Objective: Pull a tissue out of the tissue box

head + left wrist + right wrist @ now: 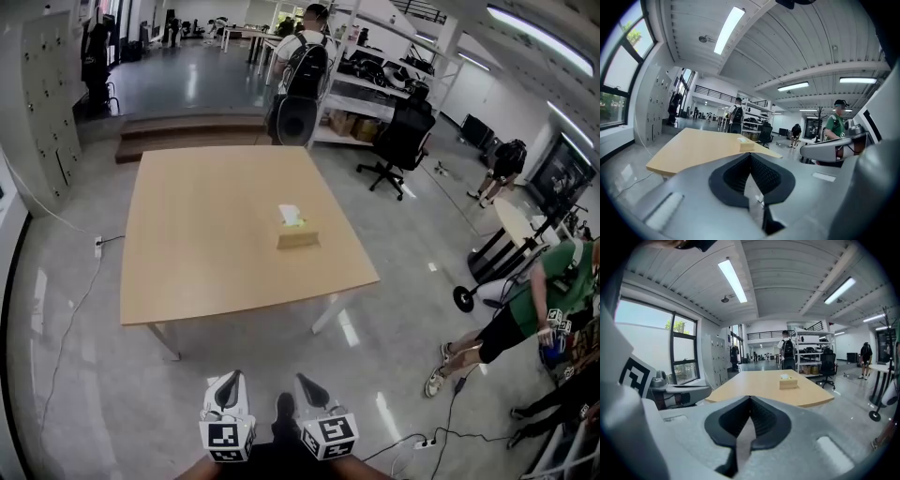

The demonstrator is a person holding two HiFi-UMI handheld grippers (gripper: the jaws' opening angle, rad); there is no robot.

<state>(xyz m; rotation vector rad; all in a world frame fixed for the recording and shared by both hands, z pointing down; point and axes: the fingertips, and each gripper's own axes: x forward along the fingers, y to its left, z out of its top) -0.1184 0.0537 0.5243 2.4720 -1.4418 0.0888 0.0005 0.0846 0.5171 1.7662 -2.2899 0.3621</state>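
Left tool (231,382) and right tool (307,384) closed, empty; tissue box (297,235), tissue (291,215) poking out, nearer the tabletop (187,244) right edge.

Bare table (187,244) all round the tissue box (297,234) — open floor (112,375) before its near edge

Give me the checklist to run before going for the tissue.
1. Tissue box upright on the table: ok.
2. Tissue sticking up out of the box top, free to pinch: ok.
3. Left gripper open for a grasp: not ok; fingers together, nothing between them.
4. Right gripper open: not ok; fingers together, nothing between them.
5. Box within reach: not ok; both grippers are low by the body, short of the table's near edge.
6. Box held down against the pull: not ok; nothing touches it.
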